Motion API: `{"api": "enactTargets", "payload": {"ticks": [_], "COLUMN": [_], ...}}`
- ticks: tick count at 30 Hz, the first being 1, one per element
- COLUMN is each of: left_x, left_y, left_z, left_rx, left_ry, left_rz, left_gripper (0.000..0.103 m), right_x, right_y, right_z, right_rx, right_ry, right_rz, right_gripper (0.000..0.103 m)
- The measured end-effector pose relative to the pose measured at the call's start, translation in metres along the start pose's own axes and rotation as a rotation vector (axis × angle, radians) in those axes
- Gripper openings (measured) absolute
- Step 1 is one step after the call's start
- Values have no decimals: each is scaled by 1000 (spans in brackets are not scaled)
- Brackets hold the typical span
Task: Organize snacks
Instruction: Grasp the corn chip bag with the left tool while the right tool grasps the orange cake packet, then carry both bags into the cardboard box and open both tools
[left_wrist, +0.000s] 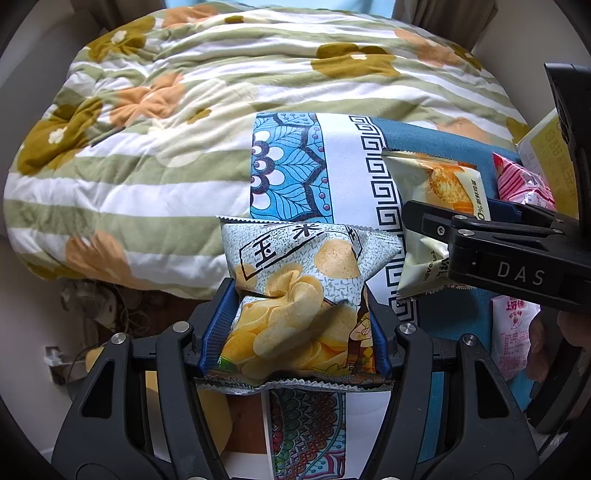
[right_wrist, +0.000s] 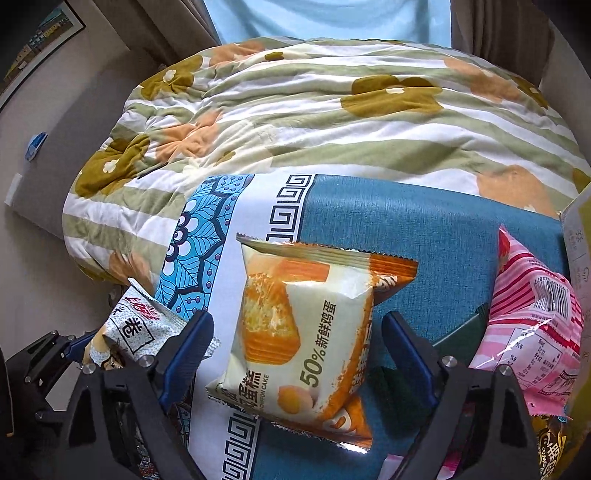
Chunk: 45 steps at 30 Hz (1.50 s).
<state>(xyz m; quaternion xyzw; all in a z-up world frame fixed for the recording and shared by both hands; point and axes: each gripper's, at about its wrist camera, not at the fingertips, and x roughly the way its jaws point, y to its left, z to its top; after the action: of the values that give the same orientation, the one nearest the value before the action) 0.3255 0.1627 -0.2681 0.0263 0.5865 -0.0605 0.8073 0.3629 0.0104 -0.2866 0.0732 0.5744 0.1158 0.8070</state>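
Chips bag (left_wrist: 295, 295) pinched across its middle by left gripper (left_wrist: 301, 325), near the patterned mat's (left_wrist: 343, 166) left edge, ready to lift | right gripper (right_wrist: 297, 354) spread, straddling chiffon cake packet (right_wrist: 295, 332) mid-mat, pads apparently not yet touching | pink packet (right_wrist: 532, 332) at right edge waits.

A striped quilt (left_wrist: 155, 122) with olive and orange flowers is spread across the upper half of both views. A patterned cloth (left_wrist: 288, 166) with a blue leaf motif and a Greek-key border is laid at centre frame. A framed picture (right_wrist: 40, 33) is seen at upper left in the right wrist view, curtains (right_wrist: 491, 26) at top right.
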Motion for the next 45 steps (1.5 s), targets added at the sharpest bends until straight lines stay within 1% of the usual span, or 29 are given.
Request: {"api": "enactTargets", "payload": {"ticks": [2, 3, 4, 8, 13, 18, 22, 24, 26, 27, 30, 35, 41, 45], "left_x": [-1, -2, -3, -13, -36, -67, -96, -111, -126, -134, -155, -181, -201, -204], "left_y": [1, 1, 1, 0, -1, -4, -11, -18, -27, -34, -62, -115, -192, -252], "left_z": [1, 1, 1, 4, 5, 5, 4, 6, 8, 9, 13, 17, 13, 7], "left_rx": [-1, -1, -1, 1, 7, 16, 33, 47, 58, 70, 128, 185, 217, 224], "left_ry": [-2, -7, -11, -32, -70, -121, -170, -195, -221, -236, -284, -334, -377, -382], "left_rz": [0, 2, 2, 3, 6, 4, -2, -20, -77, -98, -118, -164, -194, -208], "left_gripper": [59, 59, 59, 59, 59, 59, 59, 59, 59, 59, 59, 59, 59, 59], "right_x": [3, 4, 3, -4, -24, -53, -85, -103, -124, -135, -169, -223, -271, -296], "right_y": [0, 1, 1, 0, 3, 11, 16, 15, 12, 9, -3, -38, -100, -155], "right_z": [0, 0, 0, 0, 0, -1, -5, -8, -13, -17, -28, -48, -75, -94], "right_rx": [-4, -11, -13, -7, -6, -8, -5, 1, 12, 19, 47, 104, 160, 193], "right_ry": [14, 19, 17, 10, -26, -78, -135, -167, -202, -221, -278, -362, -417, -428], "right_rz": [-2, -10, -12, -3, 12, 29, 35, 34, 32, 28, -3, -63, -119, -132], "right_gripper": [75, 64, 61, 59, 59, 59, 59, 59, 59, 59, 59, 59, 59, 59]}}
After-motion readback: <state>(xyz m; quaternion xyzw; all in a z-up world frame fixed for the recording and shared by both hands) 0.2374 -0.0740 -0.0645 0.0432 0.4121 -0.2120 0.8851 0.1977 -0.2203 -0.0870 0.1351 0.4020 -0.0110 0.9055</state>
